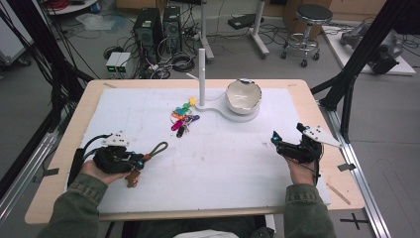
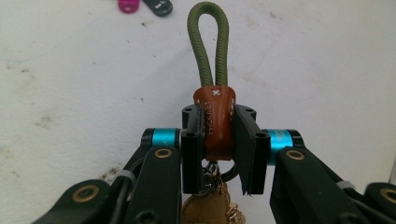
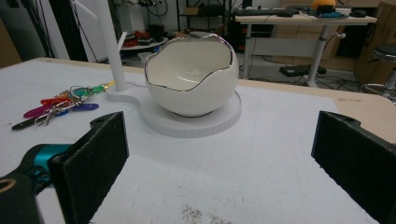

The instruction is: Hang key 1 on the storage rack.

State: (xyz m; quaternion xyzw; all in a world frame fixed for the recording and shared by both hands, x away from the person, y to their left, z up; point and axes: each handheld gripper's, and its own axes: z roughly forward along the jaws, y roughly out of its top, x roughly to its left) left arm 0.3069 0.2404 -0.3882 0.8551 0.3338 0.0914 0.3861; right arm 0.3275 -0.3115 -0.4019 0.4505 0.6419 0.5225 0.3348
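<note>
My left gripper (image 1: 141,159) (image 2: 218,140) is shut on the brown leather tab of a keychain (image 2: 214,122) with an olive cord loop (image 1: 158,148) (image 2: 208,42); a brass-coloured charm (image 1: 131,178) hangs below it. It sits at the near left of the white mat. My right gripper (image 1: 287,141) (image 3: 219,154) stands open at the near right, nothing between its fingers, facing a white egg-shaped bowl (image 1: 243,95) (image 3: 191,77). A bunch of coloured key tags (image 1: 183,118) (image 3: 58,105) lies near the mat's middle.
The bowl rests on a white stand base (image 1: 247,115) (image 3: 224,120) with an upright white post (image 1: 201,74) (image 3: 109,44). The white mat (image 1: 223,158) covers most of the wooden table (image 1: 341,183). Computers, cables and a stool lie beyond the far edge.
</note>
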